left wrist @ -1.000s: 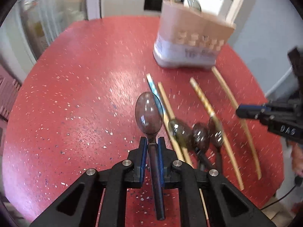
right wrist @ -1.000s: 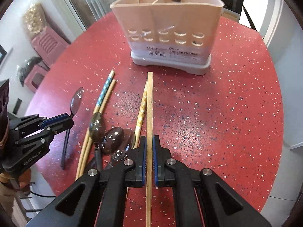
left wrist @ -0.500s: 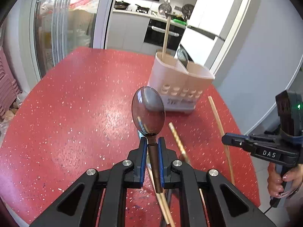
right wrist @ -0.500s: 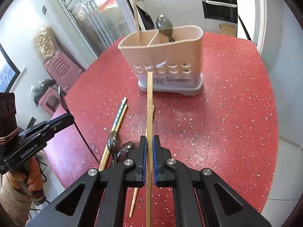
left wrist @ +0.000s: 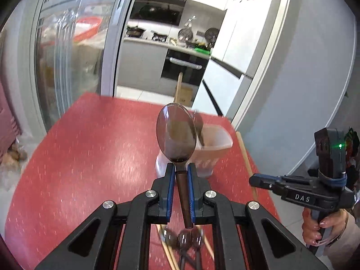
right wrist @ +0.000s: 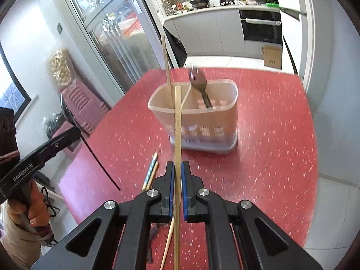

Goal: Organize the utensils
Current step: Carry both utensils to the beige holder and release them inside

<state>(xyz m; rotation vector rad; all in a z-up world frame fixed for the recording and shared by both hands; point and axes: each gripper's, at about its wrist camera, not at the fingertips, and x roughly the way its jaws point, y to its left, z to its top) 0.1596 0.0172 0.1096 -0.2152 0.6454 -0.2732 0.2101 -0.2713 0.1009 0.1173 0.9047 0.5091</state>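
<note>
Left wrist view: left gripper [left wrist: 181, 173] has its jaws clamped on a dark spoon [left wrist: 176, 135] at the neck, long axis running straight out from the jaws, bowl leading; the holder [left wrist: 213, 144] sits dead ahead and lower on the red tabletop [left wrist: 90, 146], one spoon already inside, three more spoons [left wrist: 184, 239] below the jaws. Right wrist view: right gripper [right wrist: 177, 175] has its jaws closed tight on a wooden chopstick [right wrist: 177, 121], axis aimed at the holder's left compartment, which holds one upright chopstick [right wrist: 167, 67]; the right compartment holds a spoon [right wrist: 199, 83]. Both look about equally near.
</note>
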